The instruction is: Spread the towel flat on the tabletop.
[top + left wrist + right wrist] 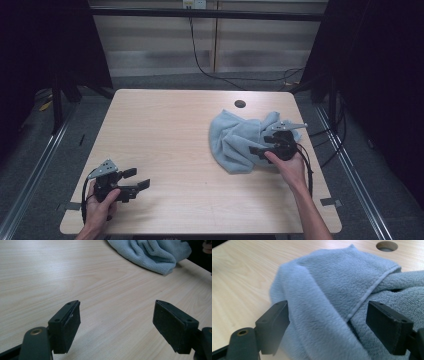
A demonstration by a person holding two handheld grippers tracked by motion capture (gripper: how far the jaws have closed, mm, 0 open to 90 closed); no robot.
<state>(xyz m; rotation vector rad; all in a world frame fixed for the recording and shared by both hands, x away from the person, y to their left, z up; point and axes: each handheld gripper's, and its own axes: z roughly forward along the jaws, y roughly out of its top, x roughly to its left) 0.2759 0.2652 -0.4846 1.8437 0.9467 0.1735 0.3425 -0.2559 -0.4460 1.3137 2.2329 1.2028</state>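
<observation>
Hovering over a crumpled blue-grey towel (240, 140), the right hand-held gripper (261, 145) has its jaws spread wide, and folds of cloth bulge up between them without being pinched. That towel lies bunched on the right half of the desk (165, 135), just below a round cable hole (240, 104) near the far edge. Well apart, at the near left corner, the left hand-held gripper (137, 179) rests low over bare wood, its jaws also spread and holding nothing.
</observation>
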